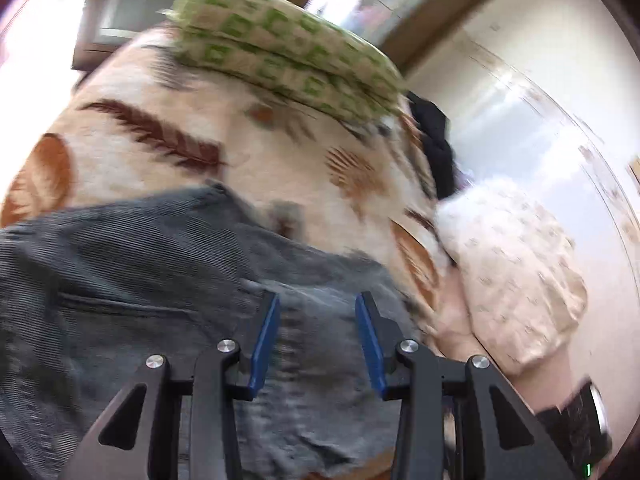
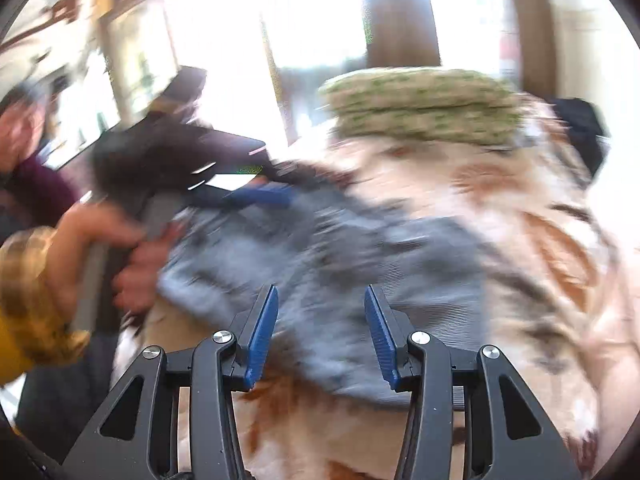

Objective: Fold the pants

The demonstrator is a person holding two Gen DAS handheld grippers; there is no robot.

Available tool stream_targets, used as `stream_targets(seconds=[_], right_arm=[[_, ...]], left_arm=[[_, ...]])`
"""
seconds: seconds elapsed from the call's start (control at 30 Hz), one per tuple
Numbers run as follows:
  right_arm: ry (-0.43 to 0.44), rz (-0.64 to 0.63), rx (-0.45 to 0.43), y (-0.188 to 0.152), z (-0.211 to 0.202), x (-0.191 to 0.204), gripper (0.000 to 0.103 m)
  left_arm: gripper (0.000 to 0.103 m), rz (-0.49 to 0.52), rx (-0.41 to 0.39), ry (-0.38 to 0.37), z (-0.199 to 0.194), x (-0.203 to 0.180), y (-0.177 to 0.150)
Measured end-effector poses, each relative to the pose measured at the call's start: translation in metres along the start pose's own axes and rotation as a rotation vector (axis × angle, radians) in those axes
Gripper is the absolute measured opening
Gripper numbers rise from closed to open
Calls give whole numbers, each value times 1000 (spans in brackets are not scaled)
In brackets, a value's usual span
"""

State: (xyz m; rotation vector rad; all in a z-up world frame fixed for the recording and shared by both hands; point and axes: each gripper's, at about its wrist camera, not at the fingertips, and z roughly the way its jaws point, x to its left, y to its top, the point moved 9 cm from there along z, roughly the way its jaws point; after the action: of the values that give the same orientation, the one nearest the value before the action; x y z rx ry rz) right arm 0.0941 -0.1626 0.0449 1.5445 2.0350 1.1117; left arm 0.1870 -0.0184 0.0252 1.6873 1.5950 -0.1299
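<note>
Grey corduroy pants (image 1: 132, 280) lie bunched on a cream blanket with brown feather prints (image 1: 168, 136). My left gripper (image 1: 317, 300) is open, jaws wide apart, just above the pants near a pocket seam. In the right wrist view the pants (image 2: 360, 264) are blurred by motion. My right gripper (image 2: 321, 292) is open and empty over their near edge. The left gripper (image 2: 256, 196) shows there too, low on the far side of the pants, held by a hand (image 2: 132, 252) in a yellow plaid sleeve.
Two stacked green-patterned cushions (image 1: 288, 52) sit at the far end of the blanket, also in the right wrist view (image 2: 424, 108). A dark garment (image 1: 436, 144) and a pale pillow (image 1: 516, 280) lie at the right edge, by a white wall.
</note>
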Motion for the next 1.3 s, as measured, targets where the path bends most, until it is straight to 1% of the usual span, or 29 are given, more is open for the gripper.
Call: stream_targets(seconds=[0.03, 0.1, 0.13, 0.2, 0.23, 0.27, 0.3, 0.33, 0.37, 0.4, 0.43, 0.47, 0.53, 0.6, 0.63, 0.7, 0.77, 0.8, 0.87, 0.93, 0.97, 1.0, 1.07, 1.17, 1.23, 1.3], right_arm=[[-43, 33, 18, -3, 5, -15, 44], [-81, 86, 46, -13, 13, -33, 44], [-96, 96, 61, -22, 16, -38, 44], [-123, 94, 111, -39, 30, -47, 44], [-138, 90, 144, -49, 39, -51, 44], [-147, 89, 180, -60, 48, -55, 44], [-144, 83, 184, -66, 52, -56, 43], [-147, 62, 154, -65, 51, -56, 43], [-152, 59, 161, -65, 50, -57, 43], [-155, 65, 171, -62, 49, -54, 44], [-156, 74, 175, -60, 46, -54, 45], [-152, 90, 175, -56, 43, -52, 45], [-125, 113, 117, -37, 32, -50, 45], [-124, 76, 58, -14, 24, -44, 45], [-114, 58, 46, -3, 25, -41, 46], [-98, 44, 51, 14, 37, -37, 46], [-78, 50, 71, 27, 56, -37, 45], [-77, 50, 86, 31, 68, -39, 45], [-81, 49, 130, 31, 89, -43, 36], [-101, 58, 197, 21, 109, -52, 36], [-114, 59, 234, 14, 120, -59, 34], [-105, 52, 243, 9, 127, -61, 34], [-108, 15, 222, 7, 123, -59, 35], [-110, 30, 222, 12, 110, -56, 37], [-95, 54, 177, 20, 92, -50, 37], [-64, 69, 137, 21, 72, -38, 42]], left_arm=[[42, 16, 26, -11, 9, -8, -5], [42, 54, 77, -5, 28, -20, -21], [42, 74, 99, 9, 36, -22, -29], [42, 105, 130, 80, 52, -14, -45], [37, 111, 137, 121, 57, -4, -50], [19, 92, 140, 133, 60, 8, -54], [8, 66, 124, 137, 59, 19, -54], [4, 31, 120, 122, 57, 27, -52], [4, -24, 134, 70, 54, 32, -52], [4, -54, 141, 45, 51, 34, -51], [4, -57, 141, 38, 46, 34, -50], [4, -38, 135, 44, 40, 31, -50], [6, 6, 119, 37, 27, 22, -53], [10, 21, 104, -4, 13, 11, -57], [13, 29, 96, -24, 7, 6, -61], [17, 56, 91, -49, 3, -4, -65], [20, 97, 106, -64, 5, -16, -70], [21, 118, 119, -60, 9, -19, -73], [21, 137, 154, -21, 21, -15, -81], [21, 121, 200, 14, 31, -1, -93], [21, 110, 201, 1, 32, 4, -97], [20, 109, 188, -6, 30, 6, -98], [20, 121, 181, -5, 28, 5, -99], [20, 132, 182, 7, 26, 2, -98], [20, 117, 173, -1, 19, 1, -96], [20, 120, 172, 5, 15, 2, -97]])
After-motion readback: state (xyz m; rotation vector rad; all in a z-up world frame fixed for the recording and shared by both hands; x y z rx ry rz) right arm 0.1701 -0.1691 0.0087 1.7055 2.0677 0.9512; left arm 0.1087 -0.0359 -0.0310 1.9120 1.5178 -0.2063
